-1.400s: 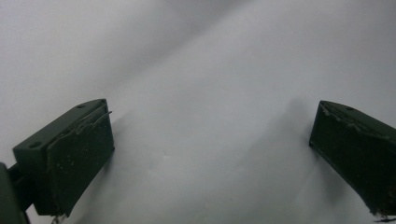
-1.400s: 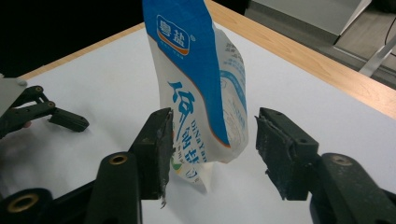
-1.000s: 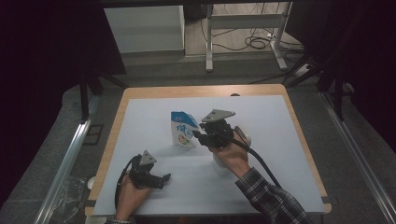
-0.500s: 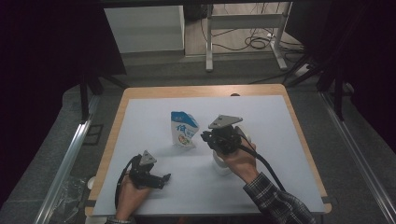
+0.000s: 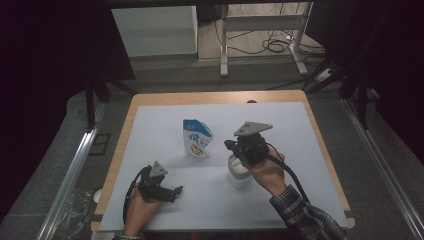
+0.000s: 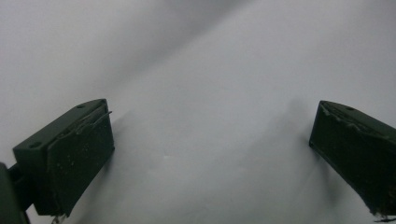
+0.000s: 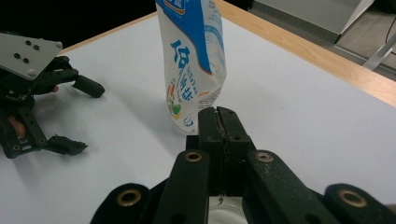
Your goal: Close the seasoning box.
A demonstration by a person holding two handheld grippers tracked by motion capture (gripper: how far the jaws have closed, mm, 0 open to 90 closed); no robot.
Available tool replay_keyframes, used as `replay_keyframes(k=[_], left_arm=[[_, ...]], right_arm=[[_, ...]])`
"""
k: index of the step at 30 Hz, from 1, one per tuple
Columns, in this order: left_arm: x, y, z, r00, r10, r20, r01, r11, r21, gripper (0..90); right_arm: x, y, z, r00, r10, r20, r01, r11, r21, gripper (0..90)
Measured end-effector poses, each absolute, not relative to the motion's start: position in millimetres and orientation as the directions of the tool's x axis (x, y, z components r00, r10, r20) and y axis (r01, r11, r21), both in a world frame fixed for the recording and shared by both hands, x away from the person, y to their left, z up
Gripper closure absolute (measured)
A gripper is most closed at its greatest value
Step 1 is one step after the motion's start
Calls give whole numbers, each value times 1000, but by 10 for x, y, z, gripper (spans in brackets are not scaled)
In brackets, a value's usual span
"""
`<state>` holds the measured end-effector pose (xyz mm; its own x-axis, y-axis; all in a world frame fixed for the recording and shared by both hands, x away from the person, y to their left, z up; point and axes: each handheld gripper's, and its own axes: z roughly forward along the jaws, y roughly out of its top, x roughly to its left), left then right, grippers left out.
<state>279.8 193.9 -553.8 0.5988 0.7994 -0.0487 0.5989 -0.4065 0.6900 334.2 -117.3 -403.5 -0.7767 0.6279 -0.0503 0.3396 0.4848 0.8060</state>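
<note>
Right gripper (image 7: 219, 116): jaws pressed flat together, pad against pad, nothing between them; they have just been closing. Tips point toward the foot of the pouch and stand just short of it. Held by the right hand (image 5: 267, 172), raised above a white cup (image 5: 239, 172) on the sheet.

Left gripper (image 5: 172, 192): jaws spread wide, nothing between them, bare white sheet beneath. Held low by the left hand (image 5: 137, 212) at the near left of the table.

Pouch (image 5: 196, 138): white and blue, printed lettering, standing upright near the middle of the sheet, left of the right gripper and beyond the left one, well apart from the latter.

White sheet (image 5: 280, 125): covers most of the table.

Table (image 5: 215, 97): wooden, edge showing round the sheet.
</note>
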Motion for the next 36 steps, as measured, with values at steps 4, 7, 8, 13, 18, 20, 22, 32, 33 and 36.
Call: replay_keyframes(k=[4, 7, 8, 13, 18, 20, 22, 32, 33, 36], left_arm=[[2798, 1940, -5537, 600, 799, -49, 599, -408, 689, 0], [2798, 1940, -5537, 599, 799, -49, 600, -407, 689, 0], [2798, 1939, -5537, 599, 799, -49, 599, -407, 689, 0], [2798, 1939, -5537, 599, 799, -49, 599, -407, 689, 0], [2798, 1940, -5537, 599, 799, -49, 600, -407, 689, 0], [2798, 1940, -5537, 599, 799, -49, 599, -408, 689, 0], [2798, 1940, -5537, 599, 799, -49, 600, -407, 689, 0], [2798, 1940, -5538, 599, 799, -49, 599, -407, 689, 0], [2798, 1940, -5538, 599, 799, -49, 599, -407, 689, 0], [2798, 1940, -5538, 599, 799, -49, 599, -407, 689, 0]], right_arm=[[3346, -1226, -3987, -768, 638, -55, 340, 479, 809, 890], [3348, -1275, -3937, -763, 644, -55, 340, 472, 813, 890], [3349, -1297, -3916, -760, 648, -54, 342, 468, 815, 890], [3366, -1389, -3836, -750, 661, -41, 350, 449, 822, 890], [3394, -1482, -3775, -733, 679, -41, 357, 434, 827, 890], [3409, -1525, -3754, -723, 689, -44, 359, 429, 829, 890], [3423, -1566, -3738, -714, 698, -45, 361, 423, 831, 890], [3506, -1796, -3718, -663, 746, -54, 382, 400, 833, 891], [3511, -1819, -3720, -657, 752, -53, 385, 395, 834, 892], [3520, -1893, -3730, -641, 765, -59, 389, 390, 835, 892]])
